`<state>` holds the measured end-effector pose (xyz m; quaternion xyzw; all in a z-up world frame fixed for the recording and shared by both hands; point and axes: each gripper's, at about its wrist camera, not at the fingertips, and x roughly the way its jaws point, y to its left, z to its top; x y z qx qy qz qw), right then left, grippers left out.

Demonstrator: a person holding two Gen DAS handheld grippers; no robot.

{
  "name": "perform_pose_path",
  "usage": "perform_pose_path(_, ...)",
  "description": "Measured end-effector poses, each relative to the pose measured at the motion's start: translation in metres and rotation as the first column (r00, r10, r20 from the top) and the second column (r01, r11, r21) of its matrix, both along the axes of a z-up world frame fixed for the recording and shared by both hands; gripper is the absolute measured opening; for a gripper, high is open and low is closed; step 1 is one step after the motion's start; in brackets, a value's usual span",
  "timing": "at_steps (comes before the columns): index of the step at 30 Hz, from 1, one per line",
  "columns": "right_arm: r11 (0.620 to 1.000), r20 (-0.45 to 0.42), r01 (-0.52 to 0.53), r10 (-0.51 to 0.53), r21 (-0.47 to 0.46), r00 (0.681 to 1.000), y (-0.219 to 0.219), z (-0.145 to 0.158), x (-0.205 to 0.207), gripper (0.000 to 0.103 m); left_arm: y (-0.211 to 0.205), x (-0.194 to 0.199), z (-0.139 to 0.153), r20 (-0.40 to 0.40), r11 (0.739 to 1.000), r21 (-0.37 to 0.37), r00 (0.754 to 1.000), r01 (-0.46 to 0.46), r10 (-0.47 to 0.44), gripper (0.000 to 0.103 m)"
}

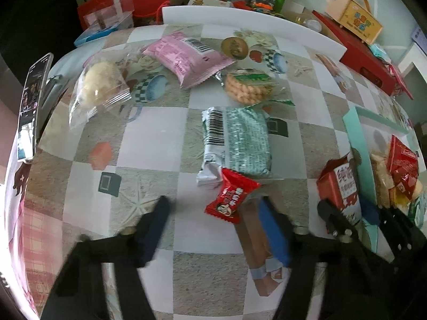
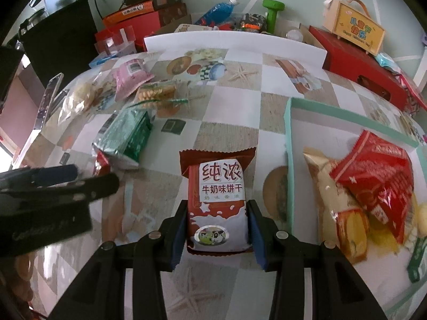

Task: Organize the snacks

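Note:
A small red candy packet (image 1: 230,200) lies on the checked tablecloth between the fingers of my left gripper (image 1: 213,205), close to the right finger (image 1: 272,229). The left finger stands well away from it, so that gripper is open. My right gripper (image 2: 217,208) is shut on a red-and-white milk biscuit pack (image 2: 221,181), its blue pads pressing both sides. That pack (image 1: 339,186) sits just left of the teal tray (image 2: 289,138), which holds a red bag (image 2: 379,170) and a yellow pack (image 2: 336,200).
Loose on the table lie a green-and-white pack (image 1: 240,141), a pink pack (image 1: 184,56), a biscuit pack (image 1: 248,86) and a clear bag (image 1: 98,85). A phone (image 1: 32,106) stands at the left edge. A white board (image 1: 253,24) and red boxes (image 2: 360,64) line the back.

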<state>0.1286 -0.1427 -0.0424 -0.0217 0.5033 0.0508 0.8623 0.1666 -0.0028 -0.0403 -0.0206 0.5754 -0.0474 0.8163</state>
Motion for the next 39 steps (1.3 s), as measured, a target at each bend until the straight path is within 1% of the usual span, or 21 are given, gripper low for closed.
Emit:
perform_pose_path(1,1.000,-0.003,0.001,-0.001,0.003,1.000,0.000,0.000,-0.002,0.045,-0.001,0.000,0.000,-0.001,1.000,-0.014,1.000,0.003,-0.003,0.052)
perform_pose_path(3,1.000,-0.007,0.006,-0.006,0.008,1.000,0.000,0.000,-0.003,0.045,-0.006,0.000,0.001,0.003,1.000,-0.024,1.000,0.010,-0.010,0.050)
perform_pose_path(5,1.000,-0.010,0.014,-0.014,0.012,1.000,0.000,0.001,-0.006,0.045,-0.009,0.000,0.001,0.003,0.999,-0.029,1.000,0.018,-0.018,0.041)
perform_pose_path(6,1.000,-0.013,0.018,-0.018,0.014,1.000,-0.001,0.001,-0.006,0.045,-0.009,-0.001,0.001,0.003,0.999,-0.032,1.000,0.021,-0.020,0.038)
perform_pose_path(8,0.999,-0.017,0.026,-0.026,0.019,1.000,-0.001,0.001,-0.009,0.044,-0.014,-0.002,0.001,0.002,0.999,-0.037,1.000,0.027,-0.027,0.028)
perform_pose_path(10,0.999,-0.020,0.032,-0.031,0.025,0.999,-0.002,0.002,-0.012,0.044,-0.016,-0.004,0.002,0.001,0.998,-0.049,0.999,0.034,-0.034,0.024)
perform_pose_path(17,0.999,-0.034,0.047,-0.047,0.017,0.998,0.000,0.002,-0.021,0.044,-0.019,-0.007,0.003,0.011,0.997,-0.060,0.999,0.048,-0.048,0.019)
perform_pose_path(24,0.999,-0.036,0.035,-0.034,0.021,0.999,0.002,0.004,-0.022,0.044,-0.013,-0.003,0.009,0.035,0.995,-0.087,0.998,0.053,-0.050,0.018)
perform_pose_path(31,0.999,0.011,0.021,-0.021,0.038,1.000,0.002,0.021,-0.025,0.042,-0.010,-0.007,0.023,0.070,0.993,-0.103,0.996,0.056,-0.049,0.017)
perform_pose_path(35,0.999,0.055,0.015,-0.018,0.050,0.998,0.000,0.036,-0.029,0.042,-0.011,-0.011,0.035,0.104,0.993,-0.105,0.993,0.060,-0.049,0.017)
perform_pose_path(36,0.999,0.062,0.009,-0.012,0.051,0.998,0.000,0.039,-0.029,0.040,-0.012,-0.012,0.037,0.113,0.993,-0.103,0.992,0.062,-0.051,0.017)
perform_pose_path(37,0.999,0.070,0.002,-0.006,0.054,0.998,0.000,0.041,-0.030,0.028,-0.012,-0.012,0.039,0.117,0.993,-0.101,0.992,0.064,-0.052,0.017)
perform_pose_path(38,0.998,0.073,0.002,-0.007,0.056,0.997,0.000,0.042,-0.030,0.025,-0.013,-0.013,0.040,0.120,0.993,-0.100,0.991,0.065,-0.053,0.017)
perform_pose_path(39,0.998,0.074,0.004,-0.008,0.056,0.997,0.000,0.043,-0.029,0.025,-0.013,-0.013,0.042,0.124,0.993,-0.098,0.991,0.068,-0.056,0.017)
